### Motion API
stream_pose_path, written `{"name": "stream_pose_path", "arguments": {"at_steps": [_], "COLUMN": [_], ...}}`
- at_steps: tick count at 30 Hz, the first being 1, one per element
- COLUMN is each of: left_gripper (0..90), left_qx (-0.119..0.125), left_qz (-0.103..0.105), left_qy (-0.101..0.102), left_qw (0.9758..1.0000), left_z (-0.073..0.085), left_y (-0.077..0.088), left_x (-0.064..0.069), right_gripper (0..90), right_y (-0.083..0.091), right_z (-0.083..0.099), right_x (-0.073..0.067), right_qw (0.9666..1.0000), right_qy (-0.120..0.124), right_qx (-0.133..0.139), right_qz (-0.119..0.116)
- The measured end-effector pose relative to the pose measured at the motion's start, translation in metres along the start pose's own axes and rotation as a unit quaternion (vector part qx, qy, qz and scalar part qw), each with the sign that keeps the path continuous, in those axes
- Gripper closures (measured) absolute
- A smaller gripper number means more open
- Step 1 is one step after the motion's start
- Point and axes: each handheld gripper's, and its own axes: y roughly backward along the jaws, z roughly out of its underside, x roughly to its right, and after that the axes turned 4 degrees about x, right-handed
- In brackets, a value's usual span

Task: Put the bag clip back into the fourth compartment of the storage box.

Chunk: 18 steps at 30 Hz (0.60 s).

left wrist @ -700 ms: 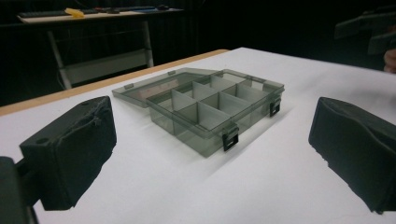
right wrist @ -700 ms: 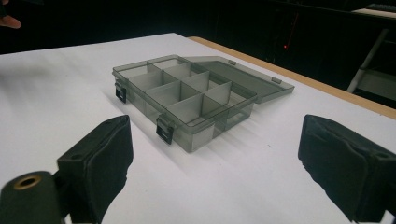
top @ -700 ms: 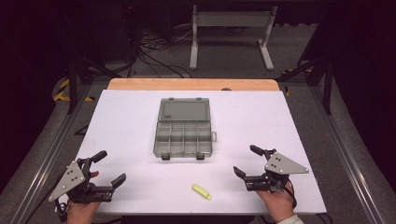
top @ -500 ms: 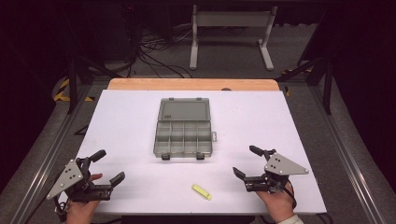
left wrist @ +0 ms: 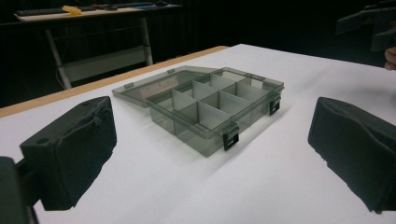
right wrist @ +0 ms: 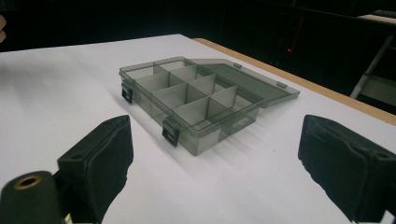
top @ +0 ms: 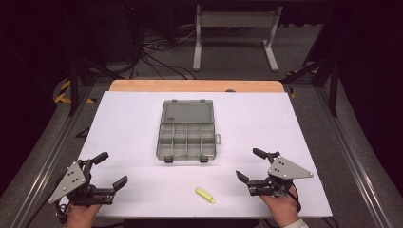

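A smoky grey compartment box (top: 187, 135) lies open in the middle of the white table (top: 123, 123), its lid flat behind it and several empty cells showing. The box (left wrist: 205, 105) appears ahead of the left jaws, and the box (right wrist: 198, 98) ahead of the right jaws. A small yellow piece (top: 205, 195) rests near the front edge. My left gripper (top: 111, 169) sits at the front left, open and empty. My right gripper (top: 251, 164) sits at the front right, open and empty, to the right of the yellow piece.
A wooden strip (top: 195, 85) runs along the table's far edge. Beyond it stand a white metal frame (top: 235, 28) and cables on the dark floor. The other gripper (left wrist: 369, 23) shows at the top right of the left gripper view.
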Motion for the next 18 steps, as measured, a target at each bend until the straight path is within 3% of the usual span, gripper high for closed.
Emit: {"name": "stream_pose_path", "arguments": {"at_steps": [7,18], "left_gripper": [0.9,0.8], "left_qx": [-0.001,-0.004], "left_qz": [-0.004,-0.009], "left_qy": [-0.003,-0.007], "left_qw": [1.0,0.9999], "left_z": [0.0,0.0], "left_y": [0.001,0.001], "left_x": [-0.001,0.0], "right_gripper": [11.0,10.6], "right_y": [-0.005,-0.034], "right_z": [-0.006,-0.022], "right_x": [-0.004,-0.024], "right_qw": [0.9999,0.9984], "right_qy": [-0.002,0.004], "right_qx": [-0.002,-0.026], "right_qz": [-0.01,-0.051]}}
